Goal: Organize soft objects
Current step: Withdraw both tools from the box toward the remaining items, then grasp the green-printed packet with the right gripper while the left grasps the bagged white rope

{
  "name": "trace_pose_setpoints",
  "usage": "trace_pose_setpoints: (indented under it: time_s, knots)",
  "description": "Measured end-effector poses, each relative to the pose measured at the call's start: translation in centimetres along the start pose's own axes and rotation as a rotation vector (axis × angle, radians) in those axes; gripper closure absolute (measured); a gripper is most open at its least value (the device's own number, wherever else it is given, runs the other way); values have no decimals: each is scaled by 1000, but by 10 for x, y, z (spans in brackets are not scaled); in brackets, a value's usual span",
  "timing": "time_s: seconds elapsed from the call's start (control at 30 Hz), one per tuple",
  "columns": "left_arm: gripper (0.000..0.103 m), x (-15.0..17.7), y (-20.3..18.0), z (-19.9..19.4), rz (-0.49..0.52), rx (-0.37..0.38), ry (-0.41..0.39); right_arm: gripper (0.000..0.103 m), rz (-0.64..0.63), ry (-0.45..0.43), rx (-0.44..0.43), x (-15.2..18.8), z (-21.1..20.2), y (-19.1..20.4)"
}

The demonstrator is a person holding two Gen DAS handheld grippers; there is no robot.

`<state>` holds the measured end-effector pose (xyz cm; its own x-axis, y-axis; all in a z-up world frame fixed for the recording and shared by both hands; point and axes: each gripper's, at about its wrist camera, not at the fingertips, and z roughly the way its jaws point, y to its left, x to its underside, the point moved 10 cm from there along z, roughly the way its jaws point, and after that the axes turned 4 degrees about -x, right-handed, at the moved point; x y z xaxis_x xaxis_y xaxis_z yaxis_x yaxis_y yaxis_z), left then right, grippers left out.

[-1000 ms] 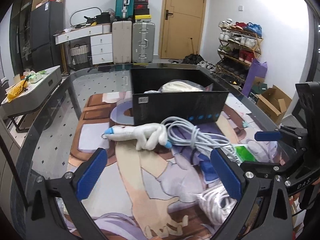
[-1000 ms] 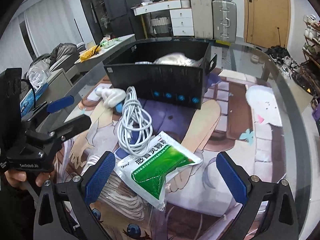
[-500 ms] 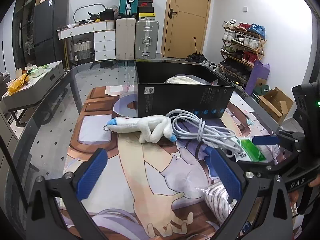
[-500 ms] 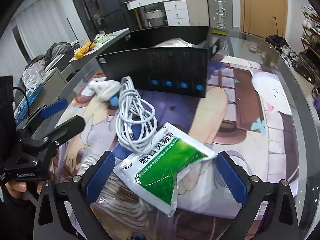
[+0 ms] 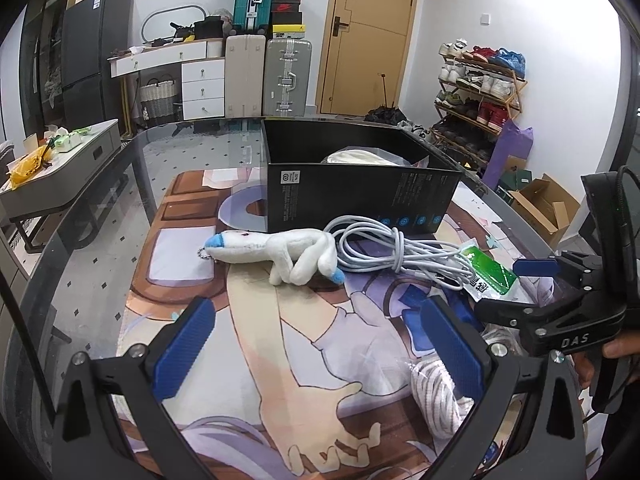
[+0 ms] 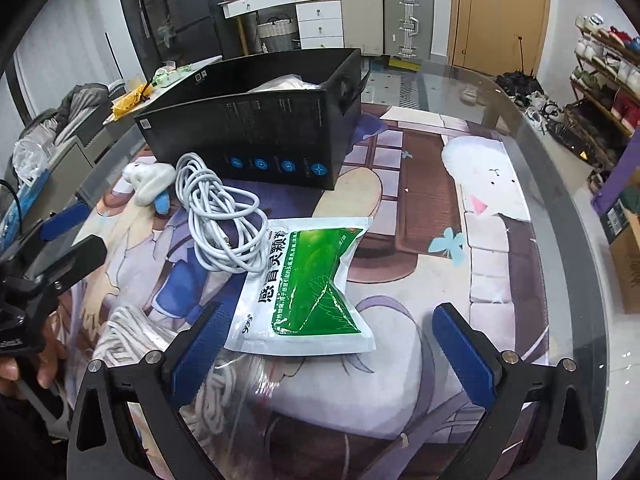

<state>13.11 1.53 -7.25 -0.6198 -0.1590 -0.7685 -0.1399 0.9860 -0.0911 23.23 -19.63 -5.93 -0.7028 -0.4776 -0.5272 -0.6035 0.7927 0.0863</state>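
So the black box [image 5: 360, 196] sits toward the far side of the printed mat [image 5: 256, 320] on the glass table [image 5: 100, 216], and everything else is laid out in front of it. Inside the box there's already something pale and bagged, can't really tell what. Right against the box's front wall is the white plush toy [image 5: 280, 254] with blue tips, lying on its side with a little ball chain at its head end. Touching the plush and running along the front of the box is the coiled white cable [image 5: 384, 252]. Nearer the camera than the cable, with one corner tucked under its loops, is the green and white sachet [image 6: 308, 292], flat on the mat. Further out from the box again, a bundle of white rope [image 6: 132, 336] in clear plastic sits close to the near edge of the mat. The left gripper [image 5: 320, 348] is spread wide with nothing in it, hovering over the mat short of the plush. The right gripper [image 6: 332, 352] is also wide apart and empty, with the sachet sitting between its blue pads [image 6: 460, 348] but neither pad touching it. A hand [image 6: 24, 376] shows at the edge of the right wrist view, holding the other gripper's handle.
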Motion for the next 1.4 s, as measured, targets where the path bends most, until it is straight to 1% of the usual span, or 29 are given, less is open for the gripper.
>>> trace_pose_setpoints:
  time_s: [0.23,0.37,0.43,0.47,0.5,0.53,0.57,0.67,0.77,0.8,1.0,1.13,1.23,1.3,1.4]
  knots:
    - [0,1,-2,-1,-8,14,8,1,-30,4,34,-3,6,0]
    - [0,2,-4,0,3,14,11,1,-45,1,20,-7,9,2]
    - [0,2,-4,0,8,13,11,4,-47,-10,21,-9,9,2]
    - [0,2,-4,0,9,13,11,10,-53,-18,16,-9,8,3]
    - [0,3,-5,0,11,13,12,21,-60,-26,13,-10,6,3]
    - [0,2,-5,0,12,13,14,28,-63,-31,12,-11,4,4]
    - [0,2,-5,0,13,12,14,38,-64,-34,10,-12,2,4]
    - [0,3,-5,1,14,12,17,44,-72,-39,-2,-10,-1,4]
    - [0,3,-5,1,13,10,21,57,-63,-50,-20,-9,-5,1]
    - [0,3,-5,2,13,10,22,59,-59,-50,-23,-8,-6,-1]
    - [0,4,-7,4,18,8,30,62,-9,-62,-37,-3,-15,-17]
    - [0,5,-8,6,30,5,41,62,33,-100,-53,-6,-26,-29]
    - [0,7,-13,5,58,8,55,62,50,-136,-70,-11,-37,-33]
    - [0,10,-20,3,79,32,76,62,56,-158,-79,-13,-44,-34]
    - [0,15,-35,-4,113,91,97,62,58,-177,-88,-16,-50,-34]
